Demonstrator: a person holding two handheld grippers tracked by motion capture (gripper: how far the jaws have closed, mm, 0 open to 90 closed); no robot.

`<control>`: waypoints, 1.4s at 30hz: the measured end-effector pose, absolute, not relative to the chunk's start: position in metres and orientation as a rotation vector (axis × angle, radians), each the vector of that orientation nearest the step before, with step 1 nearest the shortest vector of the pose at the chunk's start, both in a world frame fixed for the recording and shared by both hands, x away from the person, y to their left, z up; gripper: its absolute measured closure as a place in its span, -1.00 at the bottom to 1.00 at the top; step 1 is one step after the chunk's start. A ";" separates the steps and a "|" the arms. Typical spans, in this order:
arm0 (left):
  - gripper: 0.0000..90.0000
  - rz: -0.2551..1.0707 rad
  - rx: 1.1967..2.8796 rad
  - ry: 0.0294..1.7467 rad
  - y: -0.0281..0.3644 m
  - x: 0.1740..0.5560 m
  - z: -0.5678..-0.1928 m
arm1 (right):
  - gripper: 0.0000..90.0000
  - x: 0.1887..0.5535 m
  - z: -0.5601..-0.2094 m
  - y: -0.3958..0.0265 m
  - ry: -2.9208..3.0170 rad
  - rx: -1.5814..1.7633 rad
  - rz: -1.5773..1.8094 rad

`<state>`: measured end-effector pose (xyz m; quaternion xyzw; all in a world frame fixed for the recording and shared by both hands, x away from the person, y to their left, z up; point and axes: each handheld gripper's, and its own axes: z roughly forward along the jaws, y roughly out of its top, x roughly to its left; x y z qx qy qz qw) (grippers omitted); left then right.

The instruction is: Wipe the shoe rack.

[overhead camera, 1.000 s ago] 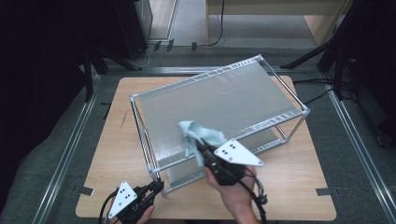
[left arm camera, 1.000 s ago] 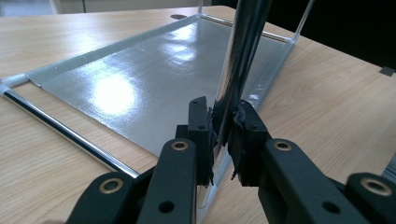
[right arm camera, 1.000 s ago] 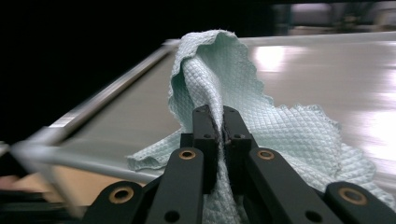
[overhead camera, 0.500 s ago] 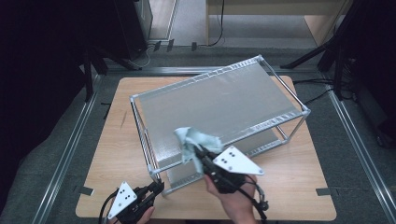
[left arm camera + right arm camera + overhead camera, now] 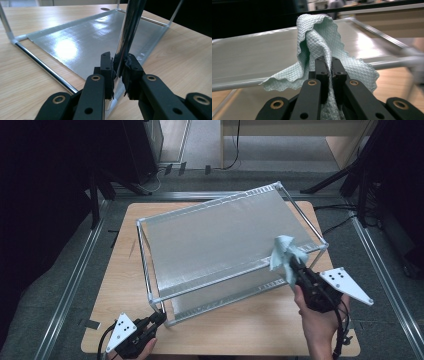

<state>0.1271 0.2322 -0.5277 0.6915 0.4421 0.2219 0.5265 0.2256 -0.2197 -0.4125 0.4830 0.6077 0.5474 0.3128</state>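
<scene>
We've got the right gripper pinched tight on the light green cloth, jaws pressed together with the fabric bunched up above them. Cloth sits at the 3 o'clock end of the metal rack, on the top shelf's near edge close to that corner. In the right gripper view the cloth drapes over the front rail, shelf surface beyond it bare toward 12 o'clock.

Our left gripper is clamped on the rack's corner post at 7 o'clock, pads squeezing the tube just above the lower shelf.

The wooden table has an open strip along 6 o'clock between the two hands. At 9 o'clock there's a strip between rack and table edge; at 3 o'clock the rack's corner nearly reaches the edge.
</scene>
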 end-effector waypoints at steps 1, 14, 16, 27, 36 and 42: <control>0.77 0.533 1.651 1.064 0.234 0.128 -0.528 | 0.93 0.228 -0.413 -0.226 1.582 1.288 1.431; 0.77 0.551 1.647 1.073 0.239 0.131 -0.528 | 0.94 0.223 -0.417 -0.217 1.633 1.344 1.570; 0.77 0.551 1.648 1.072 0.239 0.131 -0.528 | 0.94 0.217 -0.417 -0.195 1.697 1.293 1.586; 0.77 0.551 1.650 1.068 0.239 0.131 -0.528 | 0.93 0.171 -0.427 -0.069 2.038 0.947 1.681; 0.78 0.551 1.654 1.063 0.239 0.131 -0.528 | 0.94 0.187 -0.426 -0.101 1.924 1.016 1.634; 0.77 0.540 1.654 1.063 0.240 0.131 -0.528 | 0.94 0.209 -0.429 -0.156 1.755 1.139 1.540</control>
